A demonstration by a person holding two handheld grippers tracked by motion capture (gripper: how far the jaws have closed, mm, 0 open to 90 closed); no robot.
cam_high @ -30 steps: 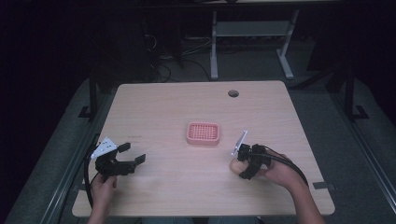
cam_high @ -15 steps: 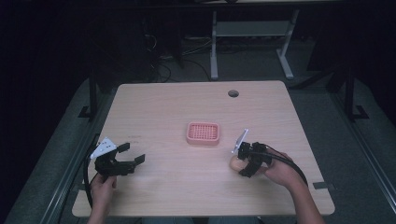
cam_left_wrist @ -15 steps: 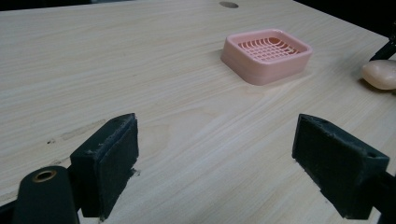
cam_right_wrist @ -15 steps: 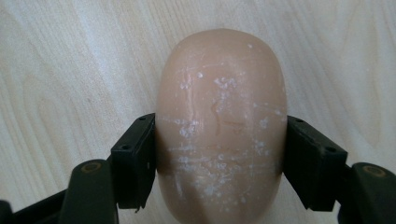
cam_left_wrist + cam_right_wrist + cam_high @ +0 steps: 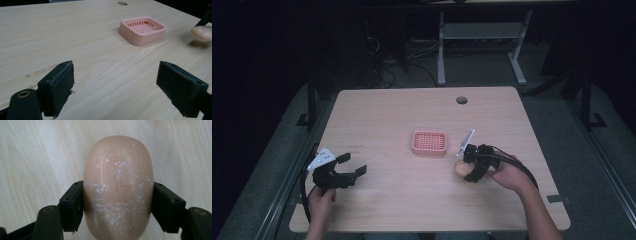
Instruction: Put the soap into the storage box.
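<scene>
A tan oval bar of soap (image 5: 118, 187) sits between the black jaws of my right gripper (image 5: 117, 207), which is shut on it, the pads pressing both its sides. From above, that right gripper (image 5: 469, 167) holds the soap (image 5: 461, 168) just over the table, right of a pink slotted soap dish (image 5: 429, 142). The left gripper view has the dish (image 5: 142, 29) ahead and the soap (image 5: 202, 33) at the right edge. My left gripper (image 5: 348, 167) is at the table's front left, open, its jaws wide apart with nothing between them (image 5: 115, 87).
The wooden table (image 5: 412, 110) has a round cable hole (image 5: 461, 100) at its far right. Metal desk legs and cables stand on the dark floor beyond it. Bare wood lies between the two grippers.
My right gripper with the soap has shifted slightly; the soap now hangs a touch above the wood. The left gripper has stayed where it was.
</scene>
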